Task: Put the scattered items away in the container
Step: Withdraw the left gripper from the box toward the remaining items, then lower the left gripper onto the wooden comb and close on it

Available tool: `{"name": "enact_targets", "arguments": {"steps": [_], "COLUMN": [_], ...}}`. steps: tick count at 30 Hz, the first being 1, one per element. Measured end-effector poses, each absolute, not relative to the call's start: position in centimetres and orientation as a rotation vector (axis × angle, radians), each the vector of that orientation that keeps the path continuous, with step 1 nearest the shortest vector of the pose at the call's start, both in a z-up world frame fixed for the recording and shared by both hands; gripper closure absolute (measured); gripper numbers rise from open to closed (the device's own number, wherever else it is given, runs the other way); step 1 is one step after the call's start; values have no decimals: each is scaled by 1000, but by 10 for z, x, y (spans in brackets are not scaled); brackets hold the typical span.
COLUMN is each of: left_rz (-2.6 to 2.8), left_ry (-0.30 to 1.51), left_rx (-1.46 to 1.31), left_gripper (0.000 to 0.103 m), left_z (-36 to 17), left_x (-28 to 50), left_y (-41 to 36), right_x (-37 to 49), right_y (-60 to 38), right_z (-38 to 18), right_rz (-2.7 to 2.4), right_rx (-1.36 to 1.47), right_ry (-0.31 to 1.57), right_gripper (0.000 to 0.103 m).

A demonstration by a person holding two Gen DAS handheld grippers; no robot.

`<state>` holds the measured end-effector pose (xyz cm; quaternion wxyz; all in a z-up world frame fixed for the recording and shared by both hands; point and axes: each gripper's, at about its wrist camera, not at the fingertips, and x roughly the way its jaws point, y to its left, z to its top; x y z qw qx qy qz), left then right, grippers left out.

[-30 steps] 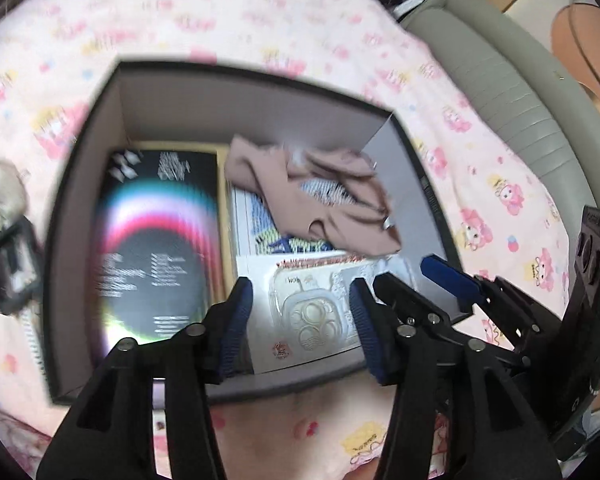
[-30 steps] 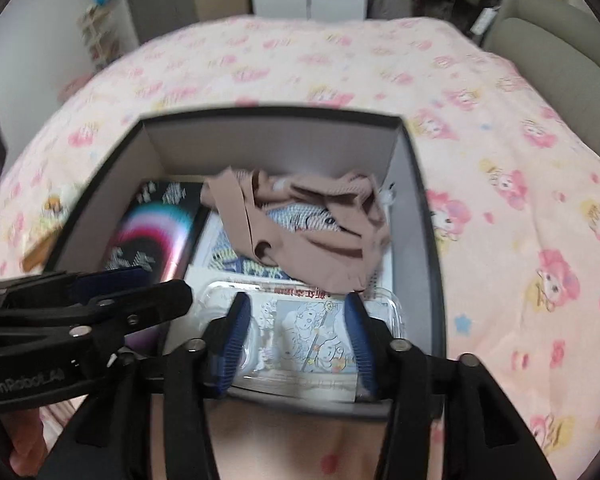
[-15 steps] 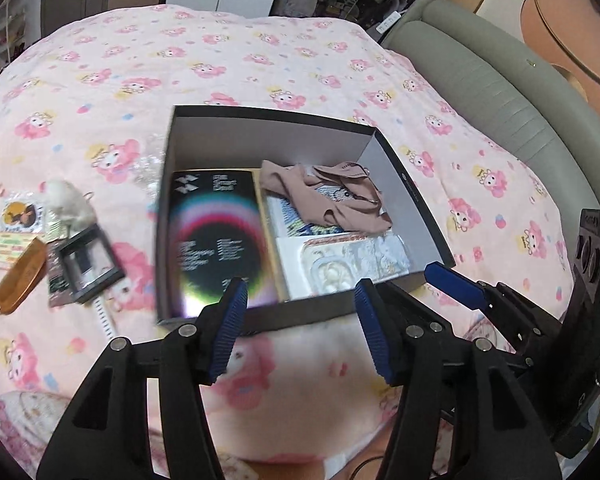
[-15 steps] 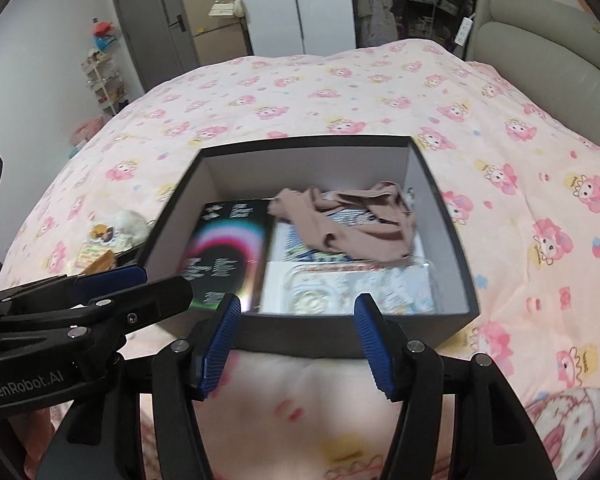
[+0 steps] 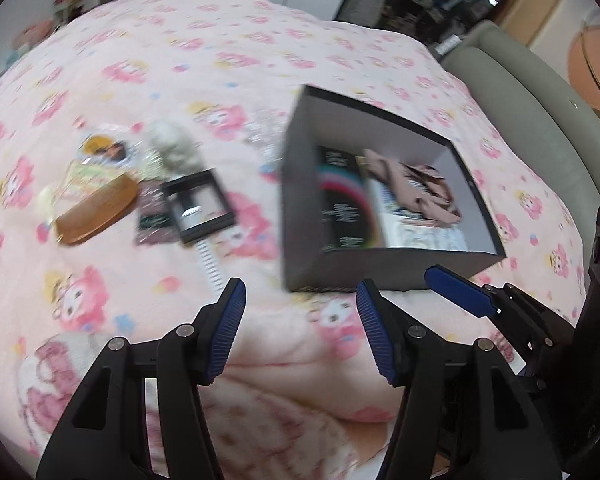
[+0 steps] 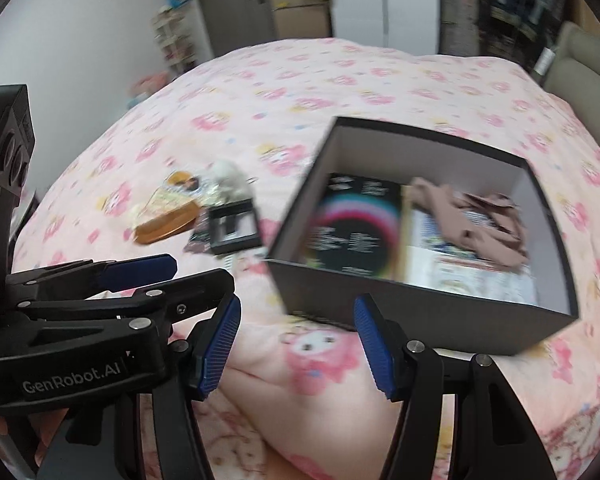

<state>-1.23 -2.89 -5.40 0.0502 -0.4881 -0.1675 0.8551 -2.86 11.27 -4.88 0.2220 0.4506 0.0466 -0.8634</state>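
Where the left wrist view looks down, one dark box [image 5: 380,256] sits on the pink bedspread [image 5: 220,60], four blurred loose items left of it; the left gripper [image 5: 298,332] hangs released, empty. In the right wrist view, the right gripper [image 6: 296,344] likewise gapes before the box.

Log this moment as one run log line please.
left gripper: open, empty | right gripper: open, empty | box: partly filled, on bed | comb, black frame: outside box, unpicked
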Motion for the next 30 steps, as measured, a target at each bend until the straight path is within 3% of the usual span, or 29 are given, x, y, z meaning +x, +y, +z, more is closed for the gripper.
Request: {"name": "enact_targets", "arguments": {"steps": [16,26,30], "left_rz": [2696,2635,2538], "left_ry": [-919,-1238,-1338], "left_rx": [-1550,-1663,-1707], "left_gripper": [44,44,44], "left_z": [-83,-150,-177], "left_x": [-3,-12,-25], "left_y": [-180,-272,-293], "right_x": [-69,-115,-137], "right_y": [-9,-73,-99], "right_z": [-68,-117,-134], "right_rz": [-2201,-2054,-2110], "right_rx": [1264,1369,1392], "right_ry": [206,236,360], "right_gripper": [47,47,47]}}
